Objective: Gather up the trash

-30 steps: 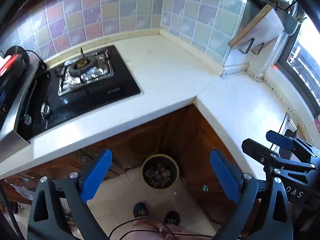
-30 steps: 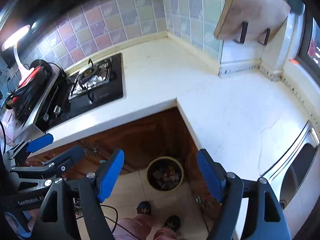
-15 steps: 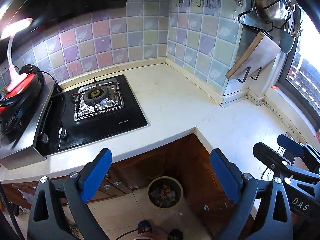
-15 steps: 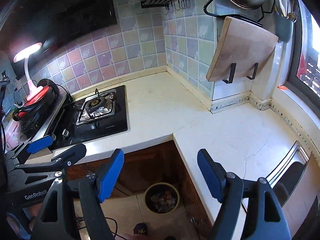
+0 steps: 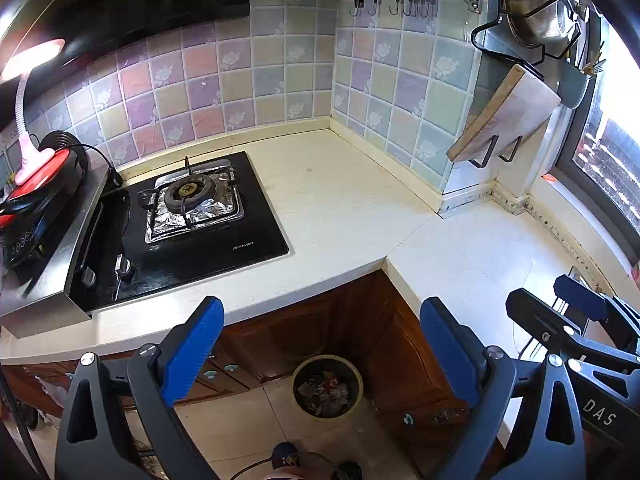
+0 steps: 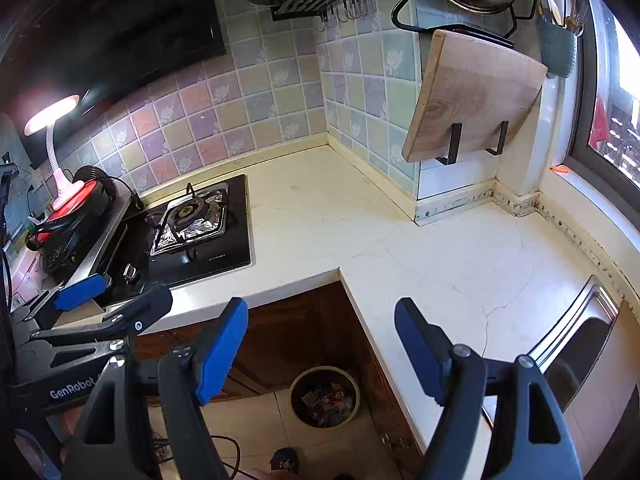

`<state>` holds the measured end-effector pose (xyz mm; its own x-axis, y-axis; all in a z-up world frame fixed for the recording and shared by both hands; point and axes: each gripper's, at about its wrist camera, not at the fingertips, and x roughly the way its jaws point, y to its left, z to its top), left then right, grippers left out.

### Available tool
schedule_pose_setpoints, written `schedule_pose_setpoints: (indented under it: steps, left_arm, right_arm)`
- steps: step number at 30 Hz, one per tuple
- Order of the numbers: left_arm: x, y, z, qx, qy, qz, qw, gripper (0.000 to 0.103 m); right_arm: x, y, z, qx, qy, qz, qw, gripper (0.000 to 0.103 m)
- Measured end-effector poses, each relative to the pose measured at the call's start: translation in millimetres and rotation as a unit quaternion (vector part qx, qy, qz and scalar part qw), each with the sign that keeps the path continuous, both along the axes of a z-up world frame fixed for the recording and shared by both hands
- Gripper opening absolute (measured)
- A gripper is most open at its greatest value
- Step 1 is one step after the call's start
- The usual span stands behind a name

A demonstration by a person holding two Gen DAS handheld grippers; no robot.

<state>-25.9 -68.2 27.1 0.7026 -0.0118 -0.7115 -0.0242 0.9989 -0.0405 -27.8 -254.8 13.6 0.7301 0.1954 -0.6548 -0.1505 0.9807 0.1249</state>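
We are looking down at the trash bin (image 5: 327,386) — a round, yellowish-rimmed pail sitting on the tiled floor in the inner corner of the L-shaped counter, tucked against the dark wooden cabinets (image 5: 320,328). It is holding a heap of crumpled wrappers, greyish with flecks of red. We are holding the left gripper (image 5: 320,350) above it with its blue-padded jaws spread wide, carrying nothing; the right gripper (image 6: 320,354) is hanging alongside, equally released and empty. The cream countertop (image 5: 340,200) is lying bare, with fine cracks showing near the steel sink (image 6: 580,344). A black gas hob (image 5: 188,224) with foil around its burner is sitting to the left — a pink lamp (image 5: 28,100) is glowing beyond it. A wooden cutting board (image 6: 472,96) is hanging on the pastel-tiled wall by the window. A shoe tip is peeking in at the bottom edge.
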Motion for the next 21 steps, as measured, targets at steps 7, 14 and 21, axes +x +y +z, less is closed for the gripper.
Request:
schedule_pose_setpoints:
  steps: [7,14,21]
  left_arm:
    - [1.3,-3.8,0.6,0.003,-0.003,0.001,1.0,0.098]
    - [0.9,-4.2,1.1,0.002,-0.003,0.001,1.0,0.098]
    - [0.6,-2.7,0.6,0.002,-0.002,-0.001,1.0,0.098]
  right_arm:
    - [1.1,-1.9,0.3,0.0,0.0,0.001,1.0,0.076]
    - [-0.5,-4.4,0.5,0.001,-0.002,-0.001,1.0,0.076]
    - [-1.0,-3.6,0.4,0.001,-0.001,-0.001,1.0,0.076]
